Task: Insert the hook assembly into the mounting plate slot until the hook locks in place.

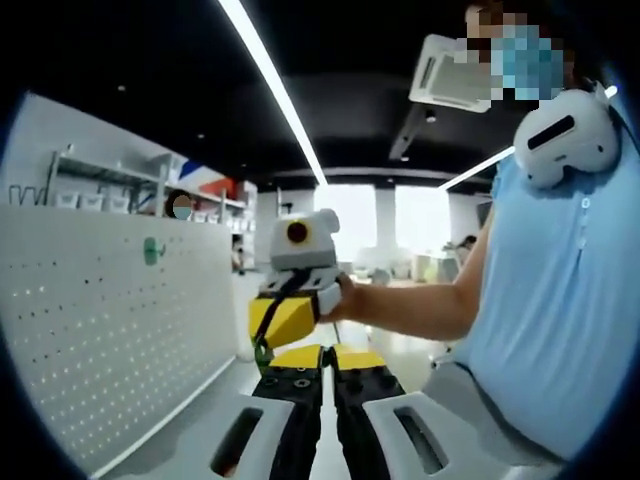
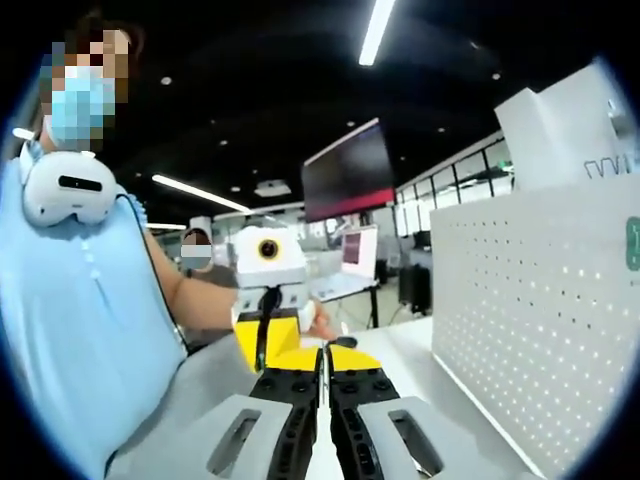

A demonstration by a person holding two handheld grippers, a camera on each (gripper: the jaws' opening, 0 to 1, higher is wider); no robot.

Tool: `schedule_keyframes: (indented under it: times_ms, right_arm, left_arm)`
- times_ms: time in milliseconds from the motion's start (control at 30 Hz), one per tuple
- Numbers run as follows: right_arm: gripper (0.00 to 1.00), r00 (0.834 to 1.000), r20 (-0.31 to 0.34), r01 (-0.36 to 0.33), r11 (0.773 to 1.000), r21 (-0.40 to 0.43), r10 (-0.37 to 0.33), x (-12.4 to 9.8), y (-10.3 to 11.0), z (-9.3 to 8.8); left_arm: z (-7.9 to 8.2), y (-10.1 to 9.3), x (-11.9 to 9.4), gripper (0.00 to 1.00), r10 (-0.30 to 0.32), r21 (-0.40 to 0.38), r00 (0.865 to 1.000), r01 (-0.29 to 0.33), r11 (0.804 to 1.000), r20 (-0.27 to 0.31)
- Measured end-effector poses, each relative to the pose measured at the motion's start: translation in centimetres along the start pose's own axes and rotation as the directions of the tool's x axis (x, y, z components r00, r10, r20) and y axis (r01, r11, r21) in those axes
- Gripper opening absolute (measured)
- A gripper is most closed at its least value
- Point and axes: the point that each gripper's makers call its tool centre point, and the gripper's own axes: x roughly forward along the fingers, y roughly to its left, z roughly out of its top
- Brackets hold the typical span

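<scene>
Beside pegboard (image 1: 110, 330), hook hidden, jaws closed

No legible text or labels

Black ceiling with strip lights (image 1: 270, 80), ceiling air unit (image 1: 450, 75), bright windows (image 1: 385, 220) (far end), dark wall screen (image 2: 348, 172)

You're wearing a light blue polo shirt (image 1: 560, 300) with short sleeves and small buttons down the front, plus a white headset (image 1: 566, 137) round your neck (dark strip across its front). Your grippers have black jaws, yellow blocks, white bodies, and what looks like a green cable.
</scene>
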Motion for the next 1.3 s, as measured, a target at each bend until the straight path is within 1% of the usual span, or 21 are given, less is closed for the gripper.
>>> schedule_keyframes:
  times_ms: [233,367,500,700,767,900,1067,1133,1167,1300]
  right_arm:
    - [0.00,1.000,-0.006,0.010,1.000,0.006,-0.010,-0.2,-0.3,-0.2]
    - [0.01,0.999,-0.034,0.021,1.000,0.001,-0.021,-0.4,-0.4,-0.6]
    - [0.04,0.998,-0.050,0.036,0.999,-0.005,-0.036,-0.7,-0.6,-0.9]
    - [0.09,0.996,-0.047,0.071,0.997,-0.021,-0.072,-1.4,-1.0,-0.7]
    - [0.14,0.995,-0.044,0.088,0.996,-0.022,-0.089,-1.7,-1.3,-0.6]
    - [0.17,0.992,-0.043,0.121,0.992,-0.032,-0.123,-2.3,-1.7,-0.5]
    - [0.30,0.984,-0.038,0.169,0.984,-0.060,-0.171,-2.9,-2.0,-0.2]
    - [0.33,0.978,-0.042,0.199,0.977,-0.071,-0.202,-3.3,-2.4,-0.2]
    - [0.35,0.972,-0.045,0.227,0.970,-0.082,-0.231,-3.6,-2.8,-0.2]
    - [0.41,0.960,-0.034,0.273,0.958,-0.091,-0.277,-4.5,-3.3,0.0]
  left_arm:
    - [-0.1,0.3,0.1,0.02,0.000,-0.006,1.000,0.000,1.000,-0.009]
    - [-0.4,0.3,0.3,0.02,-0.011,-0.014,1.000,0.010,1.000,-0.019]
    - [-0.5,0.5,0.6,0.02,-0.018,-0.017,1.000,0.018,1.000,-0.026]
    - [-0.5,0.9,0.8,0.02,-0.026,-0.016,0.999,0.026,1.000,-0.038]
    - [-0.5,0.9,0.9,0.02,-0.029,-0.014,0.999,0.028,0.999,-0.039]
    - [-0.3,1.2,0.9,0.02,-0.030,-0.011,0.999,0.029,1.000,-0.040]
    - [-0.1,1.5,1.0,0.02,-0.027,-0.009,0.999,0.027,1.000,-0.039]
    - [-0.2,1.6,1.0,0.02,-0.029,-0.007,0.999,0.028,1.000,-0.043]
    - [-0.2,1.6,1.1,0.02,-0.030,-0.008,0.999,0.030,1.000,-0.043]
    - [-0.2,1.9,1.1,0.02,-0.029,-0.009,0.999,0.029,1.000,-0.044]
